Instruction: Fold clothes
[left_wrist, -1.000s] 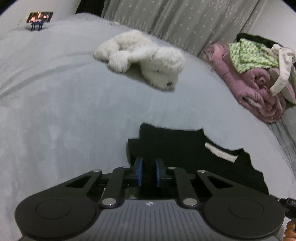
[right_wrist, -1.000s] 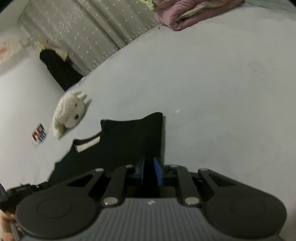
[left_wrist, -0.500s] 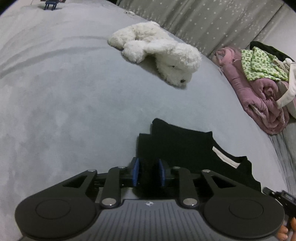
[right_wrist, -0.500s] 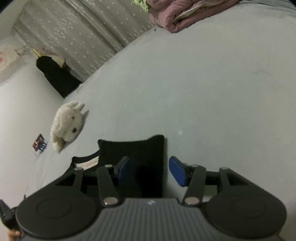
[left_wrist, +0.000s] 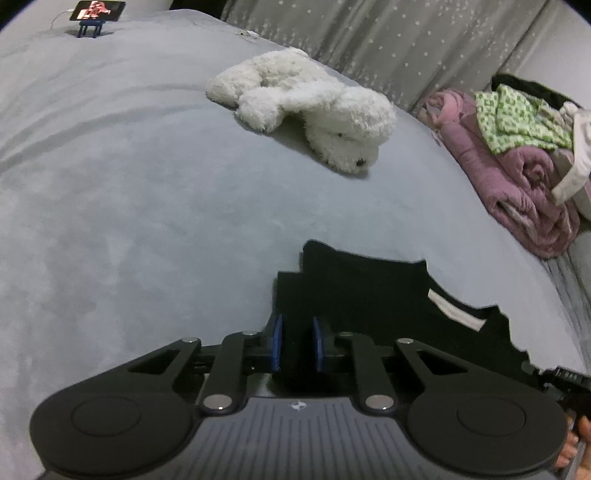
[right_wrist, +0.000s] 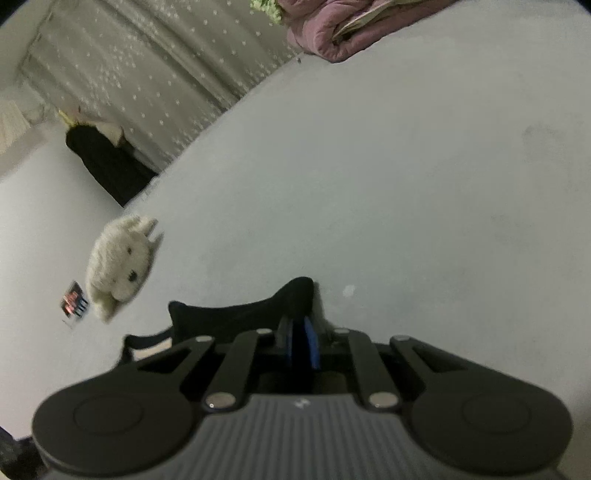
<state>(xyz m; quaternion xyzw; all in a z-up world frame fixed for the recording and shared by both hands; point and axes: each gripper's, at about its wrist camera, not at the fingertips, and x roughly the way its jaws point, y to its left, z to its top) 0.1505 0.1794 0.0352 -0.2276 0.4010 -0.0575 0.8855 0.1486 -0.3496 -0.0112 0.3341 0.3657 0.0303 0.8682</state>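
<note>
A black garment (left_wrist: 369, 295) with a white neck label (left_wrist: 454, 310) lies partly folded on the grey bed (left_wrist: 147, 184). My left gripper (left_wrist: 296, 325) is shut on the garment's left folded edge, dark cloth filling the narrow gap between the blue pads (left_wrist: 277, 343). In the right wrist view the same garment (right_wrist: 236, 314) shows, its far corner (right_wrist: 299, 286) raised a little off the bed. My right gripper (right_wrist: 298, 326) is shut on that right edge just behind the corner.
A white plush dog (left_wrist: 306, 107) lies further up the bed. A pink blanket (left_wrist: 517, 173) topped with green clothes (left_wrist: 517, 114) is heaped at the right. A phone on a blue stand (left_wrist: 94, 14) sits far left. A person's fingers (left_wrist: 580, 439) show at the lower right.
The right gripper was shut one second ago, stood open half a second ago, and is now shut again on the garment's right edge. The left jaws widened slightly, then narrowed on the cloth.
</note>
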